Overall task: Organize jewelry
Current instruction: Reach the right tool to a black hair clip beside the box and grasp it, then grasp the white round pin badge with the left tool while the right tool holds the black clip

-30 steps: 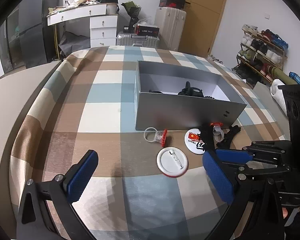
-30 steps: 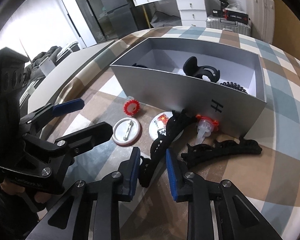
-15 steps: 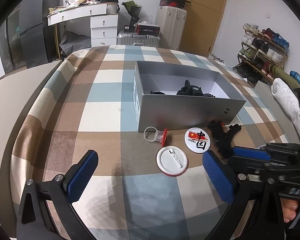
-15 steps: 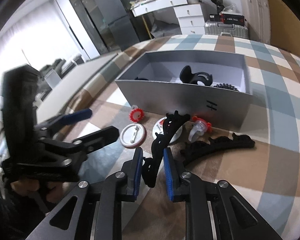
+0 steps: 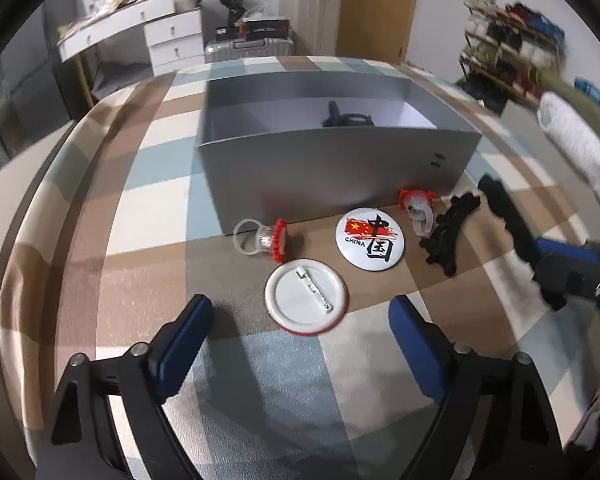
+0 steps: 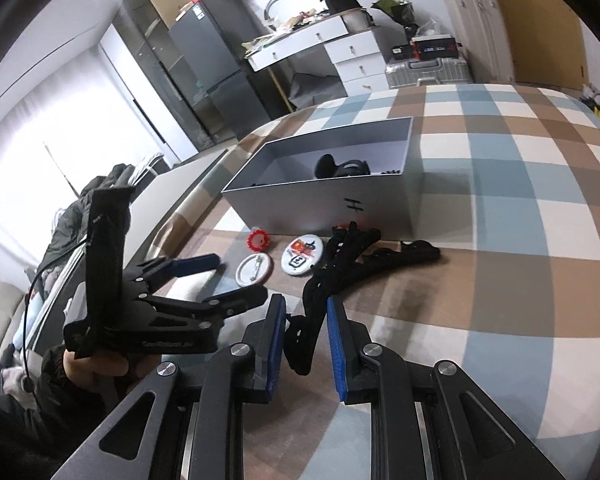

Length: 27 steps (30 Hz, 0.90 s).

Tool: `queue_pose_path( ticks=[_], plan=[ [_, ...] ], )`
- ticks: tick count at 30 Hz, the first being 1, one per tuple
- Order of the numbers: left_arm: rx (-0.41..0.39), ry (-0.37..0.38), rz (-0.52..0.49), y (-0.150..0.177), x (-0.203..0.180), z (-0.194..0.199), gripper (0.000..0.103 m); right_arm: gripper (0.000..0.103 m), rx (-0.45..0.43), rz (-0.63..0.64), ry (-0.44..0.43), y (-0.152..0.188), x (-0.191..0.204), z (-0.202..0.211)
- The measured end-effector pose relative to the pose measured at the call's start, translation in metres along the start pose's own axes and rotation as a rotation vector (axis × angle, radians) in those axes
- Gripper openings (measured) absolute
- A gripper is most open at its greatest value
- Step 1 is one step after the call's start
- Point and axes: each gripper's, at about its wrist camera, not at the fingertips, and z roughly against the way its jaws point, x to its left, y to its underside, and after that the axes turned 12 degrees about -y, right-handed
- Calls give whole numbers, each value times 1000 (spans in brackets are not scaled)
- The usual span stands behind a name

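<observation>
My right gripper (image 6: 304, 334) is shut on a long black hair clip (image 6: 332, 268) and holds it raised above the checked cloth; it shows blurred in the left wrist view (image 5: 508, 220). My left gripper (image 5: 296, 340) is open and empty, just in front of a face-down white pin badge (image 5: 305, 296). Beyond lie a China flag badge (image 5: 370, 238), a red-topped clear ring (image 5: 266, 238), a second clear ring (image 5: 418, 206) and another black hair clip (image 5: 448, 236). The grey box (image 5: 332, 168) behind holds black items (image 5: 346, 118).
The checked cloth (image 5: 140, 208) covers a table whose left and front edges fall away. Drawers (image 5: 172, 36) and a suitcase (image 5: 252, 46) stand behind; a shoe rack (image 5: 512, 36) is at the far right. The left gripper (image 6: 192, 280) also shows in the right wrist view.
My right gripper closed on the black hair clip and lifted it up and back from the cloth. My left gripper moved forward toward the face-down badge, still open.
</observation>
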Motion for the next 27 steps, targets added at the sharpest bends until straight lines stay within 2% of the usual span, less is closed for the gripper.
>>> queue_pose_path(
  ticks=[3,5,6,14,27],
  plan=[
    [-14,-10,-33,-1,-3,1,66,20,-16,-6,-1,-1,-1,4],
    [-22,0,-45,-1,-5,3,44,20,-19,-8,1,-2,-2,5],
    [-25,5,-52,-2,-5,4,37,20,-20,-7,0,-2,-2,5],
    [-48,38,-61,2,-7,11,37,20,-19,3,14,-1,-2,7],
    [-169,45,22,-12,9,36,37,20,-50,64,53,-19,13,15]
  ],
)
